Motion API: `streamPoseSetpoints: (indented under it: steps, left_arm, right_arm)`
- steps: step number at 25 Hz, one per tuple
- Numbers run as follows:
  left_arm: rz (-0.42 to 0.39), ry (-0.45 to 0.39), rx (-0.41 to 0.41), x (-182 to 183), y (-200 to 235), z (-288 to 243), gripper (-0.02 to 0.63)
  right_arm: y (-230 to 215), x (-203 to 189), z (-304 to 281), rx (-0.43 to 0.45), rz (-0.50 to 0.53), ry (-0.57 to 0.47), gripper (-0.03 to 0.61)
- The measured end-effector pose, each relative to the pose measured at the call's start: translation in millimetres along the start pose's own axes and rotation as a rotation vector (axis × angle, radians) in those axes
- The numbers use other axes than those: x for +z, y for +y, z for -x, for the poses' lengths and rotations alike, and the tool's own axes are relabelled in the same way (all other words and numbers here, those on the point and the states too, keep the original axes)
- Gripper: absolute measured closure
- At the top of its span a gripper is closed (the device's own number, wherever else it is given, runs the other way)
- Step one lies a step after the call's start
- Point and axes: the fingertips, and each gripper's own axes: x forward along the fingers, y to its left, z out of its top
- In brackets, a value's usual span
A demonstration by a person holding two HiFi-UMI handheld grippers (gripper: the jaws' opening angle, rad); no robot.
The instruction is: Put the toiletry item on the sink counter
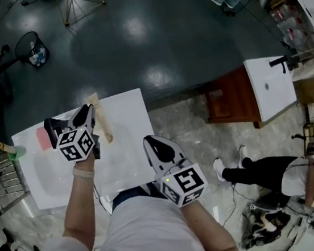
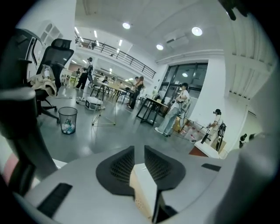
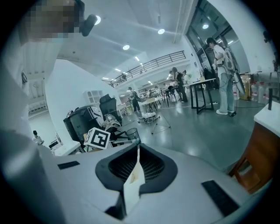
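A long tan and white toiletry item (image 1: 102,119) lies on the white sink counter (image 1: 129,120), its length running away from me. My left gripper (image 1: 88,110) hovers just left of it, over the counter. In the left gripper view the jaws (image 2: 139,151) stand a little apart, with only white counter showing in the gap. My right gripper (image 1: 150,143) hangs at the counter's near right corner. It is shut in the right gripper view (image 3: 138,149), with nothing between the pads.
A pink item (image 1: 43,140) and a green one (image 1: 15,151) sit at the counter's left end, beside a metal rack (image 1: 4,183). A second white sink (image 1: 269,87) on a wooden cabinet stands at right, a person (image 1: 266,169) near it. A wire bin (image 1: 32,49) stands far left.
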Motion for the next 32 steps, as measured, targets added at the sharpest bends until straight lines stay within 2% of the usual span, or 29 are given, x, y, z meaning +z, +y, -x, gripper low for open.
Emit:
streamPoseSetpoints:
  steps: [2,5,12,20,26,32]
  left_arm:
    - [-0.012,-0.033,-0.003,12,-8,17,0.571]
    - [-0.022,-0.060,-0.023,27,-28,40,0.594]
    - [-0.067,-0.094,-0.043,47,-59,90,0.595]
    - [-0.026,-0.115,-0.069,46,-82,145,0.597]
    - [-0.111,-0.118,-0.106,48,-111,187,0.597]
    - [-0.120,-0.156,-0.095,57,-125,222,0.597]
  right_arm:
    - [4,5,0,0.020,0.009,-0.012,0.554]
    - [7,16,6,0.044,0.016,-0.025,0.554]
    - [22,33,11,0.123,0.037,-0.050,0.554]
    - [50,41,15,0.202,0.041,-0.079,0.554]
    - [74,48,23,0.265,0.057,-0.108,0.554]
    - [95,62,38,0.334,0.083,-0.130,0.554]
